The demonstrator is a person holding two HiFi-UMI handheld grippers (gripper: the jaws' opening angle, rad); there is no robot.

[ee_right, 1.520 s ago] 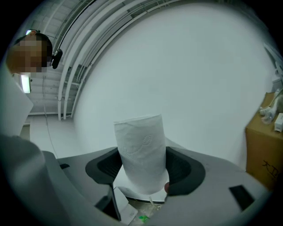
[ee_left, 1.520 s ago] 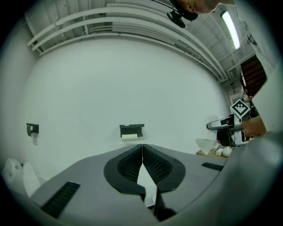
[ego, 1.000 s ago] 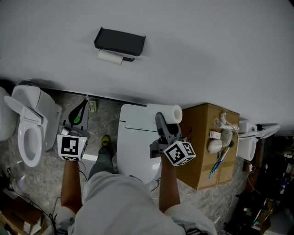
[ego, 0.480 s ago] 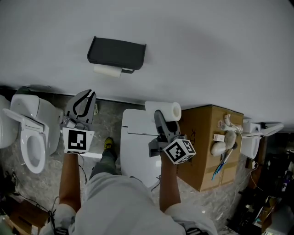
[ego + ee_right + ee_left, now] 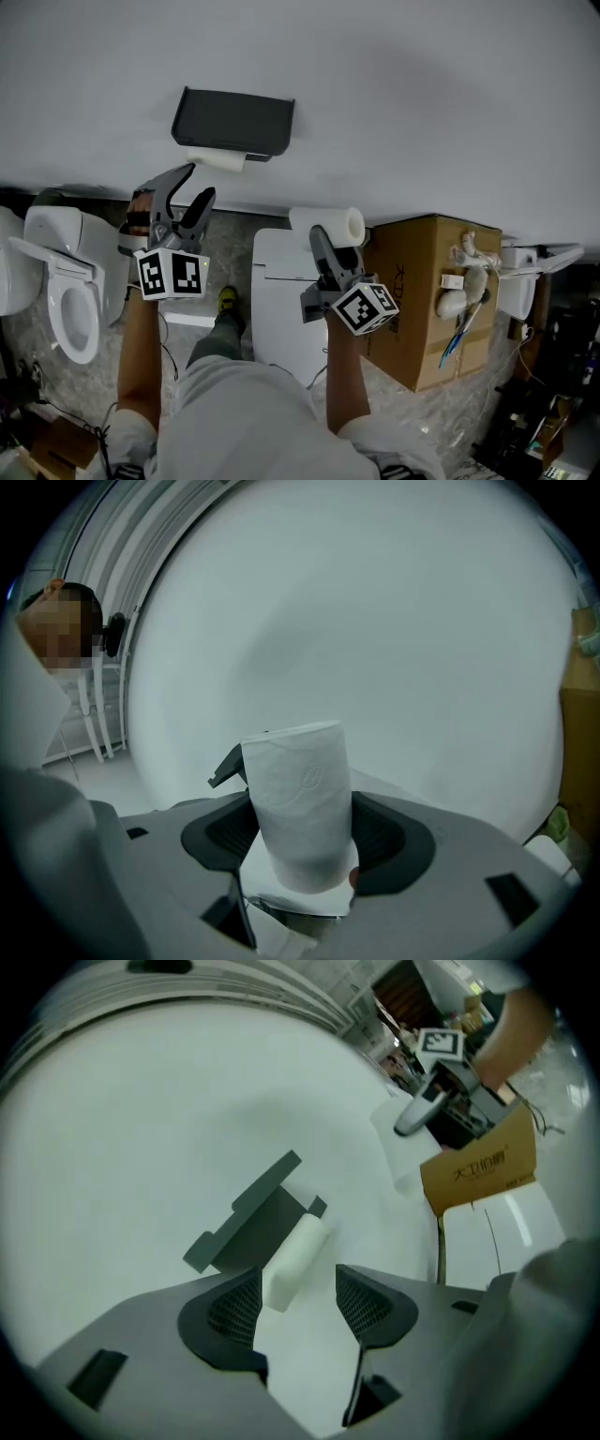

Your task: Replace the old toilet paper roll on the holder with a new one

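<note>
Left claw (image 5: pixel 298 1302): jaws just sprung wide, empty; lifted toward the wall since a second ago.
Old roll (image 5: pixel 294 1262): under holder (image 5: pixel 253 1227), just ahead of those jaws, so removal is probably next.
Right claw (image 5: pixel 300 834): clamped on new roll (image 5: pixel 298 789).

The floor (image 5: pixel 433 412) bears an open toilet (image 5: pixel 64 281), a closed toilet (image 5: pixel 281 305) and a cardboard box (image 5: pixel 422 305).

black holder (image 5: pixel 233 123), white old roll (image 5: pixel 215 158), white new roll (image 5: pixel 300 803), brown cardboard box (image 5: pixel 433 300), black-and-white marker cubes (image 5: pixel 171 274).
</note>
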